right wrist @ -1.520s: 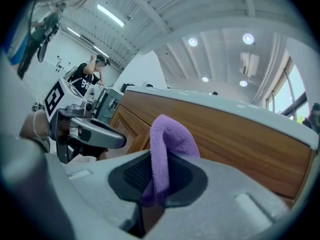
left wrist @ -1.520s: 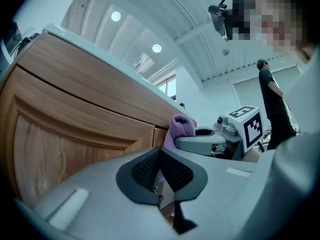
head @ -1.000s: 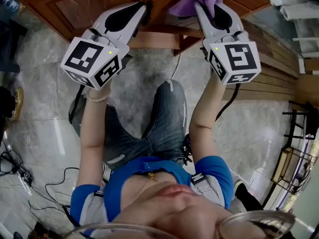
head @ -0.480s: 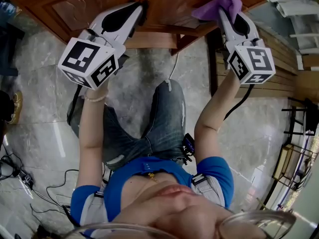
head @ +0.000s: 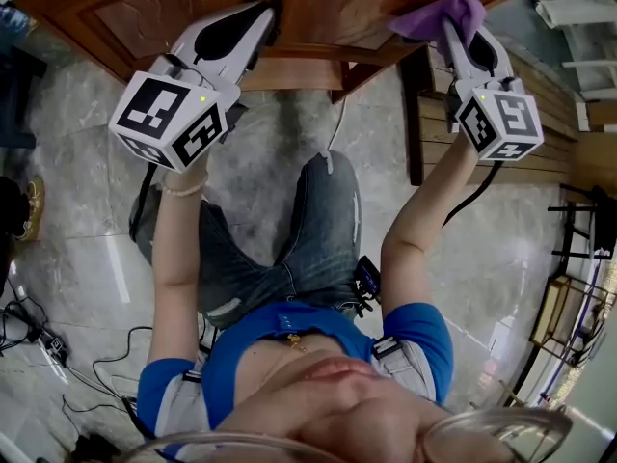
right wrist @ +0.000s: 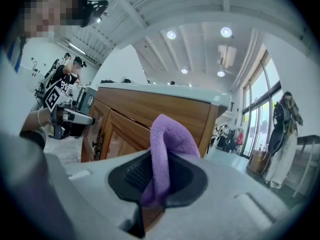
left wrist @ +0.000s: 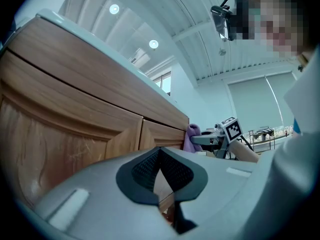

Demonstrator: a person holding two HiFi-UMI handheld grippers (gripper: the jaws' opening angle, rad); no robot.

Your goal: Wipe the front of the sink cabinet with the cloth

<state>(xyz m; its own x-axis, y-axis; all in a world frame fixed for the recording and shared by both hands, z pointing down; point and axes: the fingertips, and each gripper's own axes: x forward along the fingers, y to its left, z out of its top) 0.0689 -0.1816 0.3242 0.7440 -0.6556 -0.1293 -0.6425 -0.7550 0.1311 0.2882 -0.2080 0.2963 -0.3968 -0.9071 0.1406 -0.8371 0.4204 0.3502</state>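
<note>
The wooden sink cabinet (head: 318,8) runs across the top of the head view. A purple cloth (head: 445,13) is pinched in my right gripper (head: 451,25) and pressed against the cabinet front near its right corner. In the right gripper view the cloth (right wrist: 167,144) folds over between the jaws, with the cabinet doors (right wrist: 125,129) just behind it. My left gripper (head: 273,13) is shut on nothing, its tip close to the left door. From the left gripper view, the cabinet (left wrist: 75,119) fills the left side, and the cloth (left wrist: 192,136) and right gripper (left wrist: 212,139) sit farther along.
The person kneels on a grey marble floor (head: 87,210), one jeans-clad knee (head: 323,210) below the cabinet. A wooden slatted platform (head: 545,133) and a black rack (head: 578,268) stand to the right. Cables (head: 48,340) lie at the lower left.
My right gripper has slid to the right along the cabinet front with the purple cloth, reaching the right corner. The left gripper has hardly moved.
</note>
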